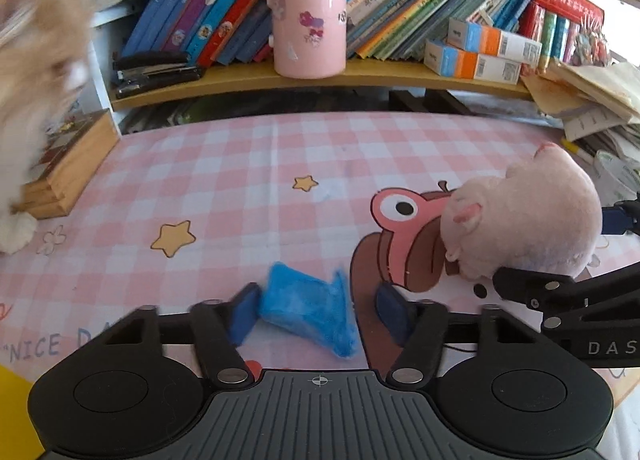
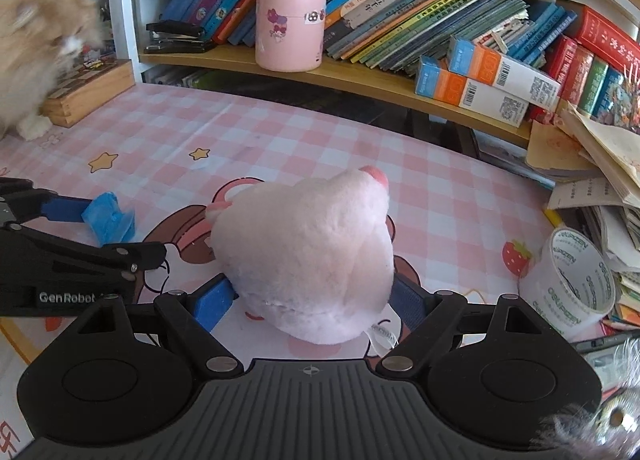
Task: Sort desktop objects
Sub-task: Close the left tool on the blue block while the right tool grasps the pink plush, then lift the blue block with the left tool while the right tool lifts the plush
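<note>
"GenRobot" on the left gripper (image 2: 86, 216); "NICE" on the tablecloth (image 1: 34, 348)

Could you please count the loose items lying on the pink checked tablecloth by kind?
Soft pink plush toy: 1
Crumpled blue plastic bag: 1
White roll of printed tape: 1
Total: 3

At the center of the right wrist view we see a pink plush toy (image 2: 308, 256), soft and fuzzy. The blue bundle (image 1: 308, 310) low in the left wrist view looks like thin crinkled plastic film to us. We read the checked table cover (image 1: 240, 188) as smooth with a faint sheen. The shelf (image 1: 360, 78) is bare matt wood, and the pink cup (image 1: 306, 8) on it looks glossy. The gripper bodies are matt black plastic with ribbed tops.
</note>
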`<state>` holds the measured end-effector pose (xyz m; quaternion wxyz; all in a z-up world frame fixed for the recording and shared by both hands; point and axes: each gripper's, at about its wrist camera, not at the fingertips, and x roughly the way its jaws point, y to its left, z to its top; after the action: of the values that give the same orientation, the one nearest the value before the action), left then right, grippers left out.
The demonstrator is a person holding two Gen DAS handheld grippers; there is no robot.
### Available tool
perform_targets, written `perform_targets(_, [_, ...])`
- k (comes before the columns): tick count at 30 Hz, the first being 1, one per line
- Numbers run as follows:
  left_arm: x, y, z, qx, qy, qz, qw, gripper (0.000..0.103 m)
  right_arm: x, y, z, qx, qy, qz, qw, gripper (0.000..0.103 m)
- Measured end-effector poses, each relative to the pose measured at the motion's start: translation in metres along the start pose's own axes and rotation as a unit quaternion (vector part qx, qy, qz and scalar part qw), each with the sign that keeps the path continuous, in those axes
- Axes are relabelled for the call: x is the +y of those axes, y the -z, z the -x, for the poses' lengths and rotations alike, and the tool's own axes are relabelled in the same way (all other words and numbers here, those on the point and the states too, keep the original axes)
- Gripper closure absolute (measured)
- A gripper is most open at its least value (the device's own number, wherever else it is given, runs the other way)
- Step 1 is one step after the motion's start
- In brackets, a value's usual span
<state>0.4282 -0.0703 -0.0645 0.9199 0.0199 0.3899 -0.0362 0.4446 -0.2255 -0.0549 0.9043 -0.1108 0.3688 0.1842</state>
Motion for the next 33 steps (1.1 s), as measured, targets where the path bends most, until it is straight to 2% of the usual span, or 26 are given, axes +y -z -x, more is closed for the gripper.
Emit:
perform_targets(1, [0.002, -0.001, 0.001, -0.002, 0.0, 0.001, 1.0, 0.06, 0.001, -0.001, -0.001, 0.0, 0.001, 0.002, 1.0, 0.017])
perform_targets(3, [0.008, -0.001, 0.002, 0.0, 0.012, 0.009, 0.9999, 0.062, 0.001, -0.003, -0.002, 0.0, 0.002, 0.005, 1.0, 0.016])
perform_targets(9, [0.012, 0.006, 0.013, 0.006, 0.018, 0.019, 0.9996, 0.064, 0.003, -0.006, -0.008, 0.001, 0.004, 0.014, 1.0, 0.016])
perform_targets(13, [0.009, 0.013, 0.029, 0.003, 0.028, 0.031, 0.9991, 0.065, 0.003, -0.007, -0.007, -0.008, 0.002, 0.008, 1.0, 0.031])
perform_targets(17, [0.006, 0.018, 0.049, -0.007, 0.04, 0.044, 0.9982, 0.066, 0.002, -0.003, 0.001, -0.019, 0.003, -0.004, 1.0, 0.036])
perform_targets(33, [0.0, 0.048, 0.125, -0.045, 0.087, 0.063, 0.9932, 0.066, 0.018, 0.036, 0.078, -0.034, -0.019, -0.038, 0.999, 0.037])
